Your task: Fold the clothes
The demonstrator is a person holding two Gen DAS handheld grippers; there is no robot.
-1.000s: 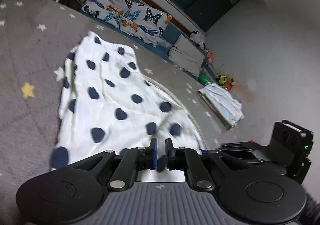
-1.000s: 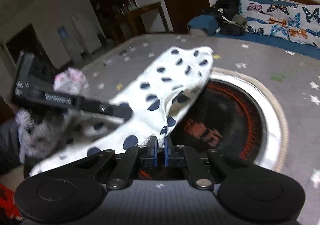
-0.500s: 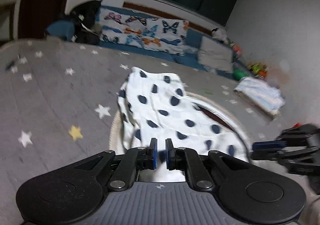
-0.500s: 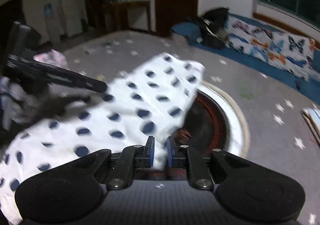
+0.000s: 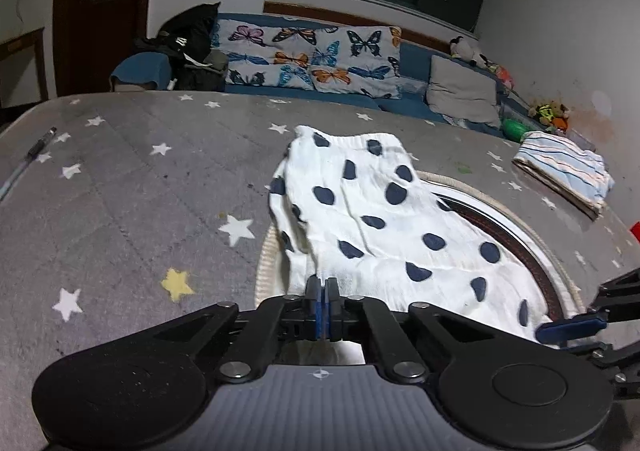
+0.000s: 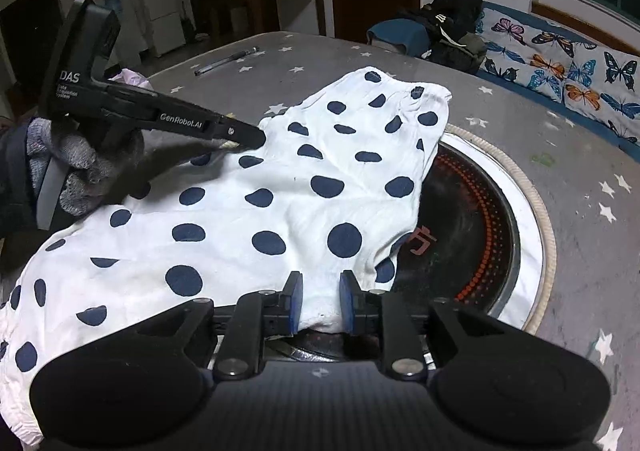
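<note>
Polka-dot garment (image 6: 248, 211) sprawls mid-frame over the round heater (image 6: 472, 219) on the starry table (image 5: 120, 191). Left gripper (image 5: 321, 287) is pinched tight on its near edge; right gripper (image 6: 320, 301) has just been opening, fabric loose between the pads.

Polka-dot garment (image 6: 280, 187): soft, matt woven cloth, lightly creased. Grey starred cover (image 5: 120, 191) beneath it: matt, felt-like fabric. Gripper bodies: matt black plastic.
</note>
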